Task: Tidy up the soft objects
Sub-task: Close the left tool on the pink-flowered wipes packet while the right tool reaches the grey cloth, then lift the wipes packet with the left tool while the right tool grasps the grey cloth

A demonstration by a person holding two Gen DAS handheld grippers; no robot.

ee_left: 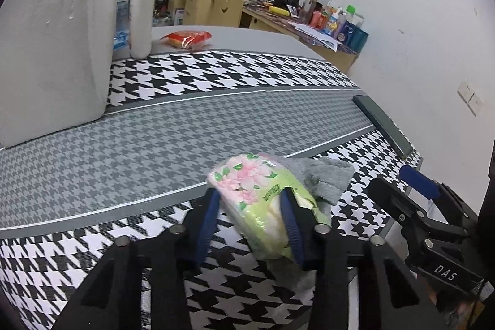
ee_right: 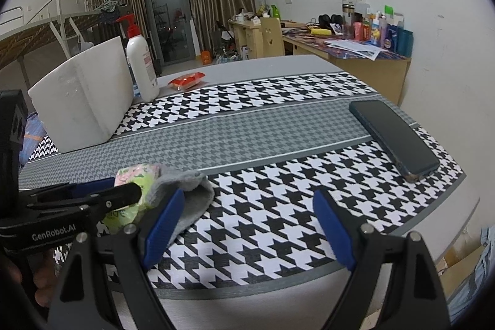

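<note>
The left gripper [ee_left: 252, 203] clamps the tissue pack [ee_left: 263, 200] above the grey cloth [ee_left: 324, 178] — probably for moving — while the right gripper [ee_right: 247, 212] gapes empty.

even indoor light, soft shadows, fisheye-warped dark corners.
</note>
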